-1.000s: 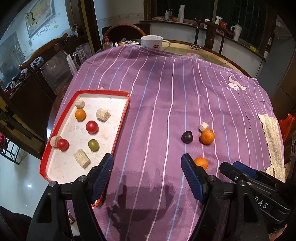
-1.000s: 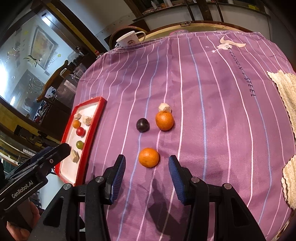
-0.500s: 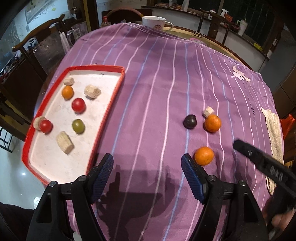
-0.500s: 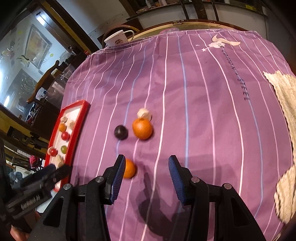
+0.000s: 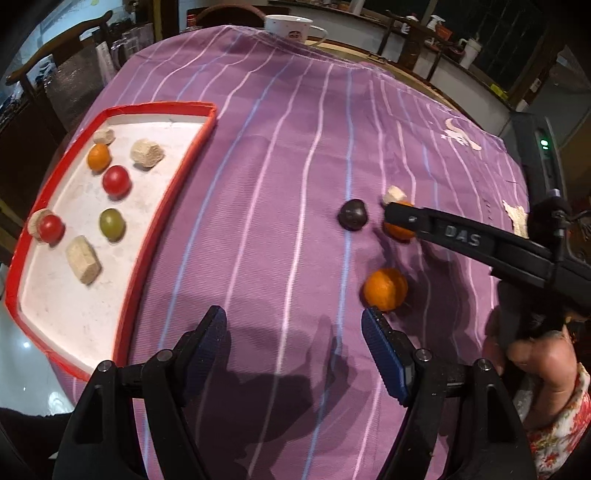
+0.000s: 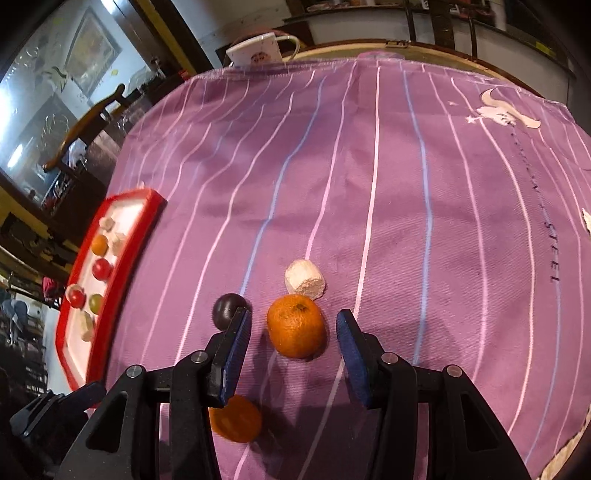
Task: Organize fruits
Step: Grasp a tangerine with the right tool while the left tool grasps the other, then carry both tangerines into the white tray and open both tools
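Observation:
On the purple striped cloth lie two oranges, a dark plum and a white chunk. My right gripper straddles the farther orange. Its jaws are closing and gaps still show on both sides of the fruit. The nearer orange lies under its left finger. My left gripper hangs open over bare cloth, its right fingertip beside the nearer orange. The red-rimmed tray on the left holds several small fruits and beige chunks.
A white mug stands at the table's far edge. A beige knitted cloth lies at the right edge. A person's hand grips the right tool. Chairs and shelves surround the table.
My right gripper has moved forward from the nearer orange to the farther one, which now sits between its jaws. My left gripper has sunk closer to the cloth.

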`<state>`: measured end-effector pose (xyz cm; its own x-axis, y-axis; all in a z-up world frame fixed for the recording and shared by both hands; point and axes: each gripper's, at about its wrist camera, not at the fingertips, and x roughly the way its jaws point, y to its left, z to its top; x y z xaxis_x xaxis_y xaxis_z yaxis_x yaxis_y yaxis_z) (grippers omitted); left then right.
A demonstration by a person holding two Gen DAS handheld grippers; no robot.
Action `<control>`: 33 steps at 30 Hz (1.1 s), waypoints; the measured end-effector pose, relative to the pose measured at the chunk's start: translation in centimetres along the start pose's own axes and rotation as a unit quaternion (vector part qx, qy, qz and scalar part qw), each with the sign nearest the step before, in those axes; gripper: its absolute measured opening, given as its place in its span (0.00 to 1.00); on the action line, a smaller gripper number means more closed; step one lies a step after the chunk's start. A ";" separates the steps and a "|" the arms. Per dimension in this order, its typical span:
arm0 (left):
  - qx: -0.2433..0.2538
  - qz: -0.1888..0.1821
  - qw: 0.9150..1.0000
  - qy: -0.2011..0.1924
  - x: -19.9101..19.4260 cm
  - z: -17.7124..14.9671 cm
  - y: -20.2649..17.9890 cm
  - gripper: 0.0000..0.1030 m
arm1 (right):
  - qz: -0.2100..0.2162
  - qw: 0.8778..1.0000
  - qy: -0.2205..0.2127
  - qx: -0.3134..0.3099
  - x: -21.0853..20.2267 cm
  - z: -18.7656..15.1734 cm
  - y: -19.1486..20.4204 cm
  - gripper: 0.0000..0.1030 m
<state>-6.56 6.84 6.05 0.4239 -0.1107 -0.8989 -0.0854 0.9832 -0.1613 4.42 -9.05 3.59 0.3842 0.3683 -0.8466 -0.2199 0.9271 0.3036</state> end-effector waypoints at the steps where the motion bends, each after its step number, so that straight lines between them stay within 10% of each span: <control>1: 0.004 -0.001 1.000 -0.001 0.0 0.0 -0.2 0.73 | 0.004 1.000 -0.005 0.003 -0.1 -0.1 -0.2 0.39; 16: 0.097 -0.053 0.994 0.012 5.0 1.3 -5.8 0.71 | -0.007 0.994 -0.027 0.104 -6.1 -4.7 -7.4 0.33; 21: 0.133 -0.049 0.990 0.016 5.7 0.8 -6.8 0.32 | -0.017 0.994 -0.025 0.109 -6.4 -5.9 -7.5 0.33; 33: 0.108 -0.059 0.992 -0.008 2.3 0.5 -3.6 0.32 | -0.009 0.997 -0.023 0.080 -6.1 -6.3 -3.4 0.33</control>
<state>-4.79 3.15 4.80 0.4336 -0.2262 -0.8723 0.1597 0.9719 -0.1727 -2.87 -14.93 4.95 0.4286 0.3511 -0.8325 -0.0689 0.9314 0.3574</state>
